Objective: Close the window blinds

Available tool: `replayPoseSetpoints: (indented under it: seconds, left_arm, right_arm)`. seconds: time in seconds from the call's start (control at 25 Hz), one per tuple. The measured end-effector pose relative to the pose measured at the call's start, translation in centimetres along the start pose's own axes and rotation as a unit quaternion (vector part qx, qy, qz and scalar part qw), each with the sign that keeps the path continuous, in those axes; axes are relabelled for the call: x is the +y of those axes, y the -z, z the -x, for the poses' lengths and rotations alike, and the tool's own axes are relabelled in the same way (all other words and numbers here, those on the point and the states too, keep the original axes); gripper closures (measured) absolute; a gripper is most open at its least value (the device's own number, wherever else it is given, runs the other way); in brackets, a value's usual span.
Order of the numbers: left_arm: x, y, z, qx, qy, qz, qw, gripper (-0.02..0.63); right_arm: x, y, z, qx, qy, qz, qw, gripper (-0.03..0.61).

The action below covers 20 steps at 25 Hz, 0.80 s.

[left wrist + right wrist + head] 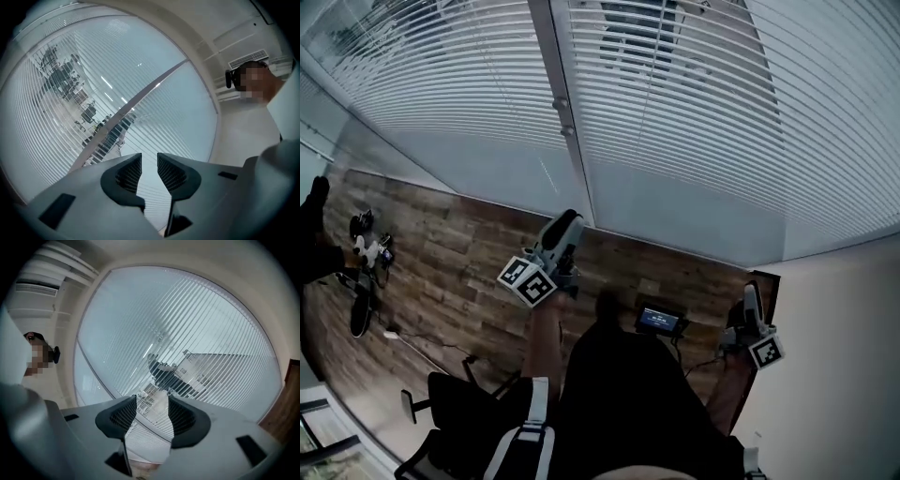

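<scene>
the window blinds (pixel 694 122) hang ahead of the person and fill the upper part of the head view, two panels of horizontal slats split by a pale upright post (pixel 567 122). the slats lie tilted open, since dark shapes of furniture beyond show through the gaps, so the closing looks not yet done. below the slats a band of bare frosted glass (pixel 675 211) runs down to the wooden floor (pixel 459 253). a wand or cord to turn the slats i cannot pick out for certain.

the left tongs (pixel 149 161) are raised toward the post with only a narrow gap between the ribbed pads and nothing in it; just slats show through. they seem aimed there because any control would likely hang by the post. the right tongs (pixel 152 404) sit lower, near the pale wall (pixel 844 356) at the right, spread wider and also empty, likely kept out of the way.

a small lit screen (pixel 660 321) sits at the person's front. odd gear (pixel 366 253) lies on the floor far left, well apart from the work.
</scene>
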State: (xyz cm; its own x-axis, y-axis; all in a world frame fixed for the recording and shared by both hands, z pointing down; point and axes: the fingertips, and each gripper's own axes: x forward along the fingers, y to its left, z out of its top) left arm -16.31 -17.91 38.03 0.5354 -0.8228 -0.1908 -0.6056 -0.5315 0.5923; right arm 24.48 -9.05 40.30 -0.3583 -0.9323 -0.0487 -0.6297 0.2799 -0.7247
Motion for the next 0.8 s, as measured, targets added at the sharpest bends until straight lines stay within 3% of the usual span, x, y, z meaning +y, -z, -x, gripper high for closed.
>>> replayPoseSetpoints:
  seconds: [0.2, 0.48, 0.8]
  left_arm:
    - [4.6, -0.8, -2.8, 0.029, -0.023, -0.008, 0.9993, 0.517]
    - [5.5, -0.3, -4.1, 0.027, -0.055, -0.023, 0.9979, 0.517]
    - [4.0, -1.5, -5.2, -0.012, -0.117, -0.072, 0.9904, 0.515]
  right_arm:
    - [0.7, 0.5, -5.1, 0.01, -0.011, -0.002, 1.0, 0.364]
    - [-3.5, 0.7, -7.3, 0.023, -0.006, -0.031, 0.999, 0.364]
    - [-5.8, -1.4, -12.8, 0.075, -0.088, -0.003, 0.993, 0.37]
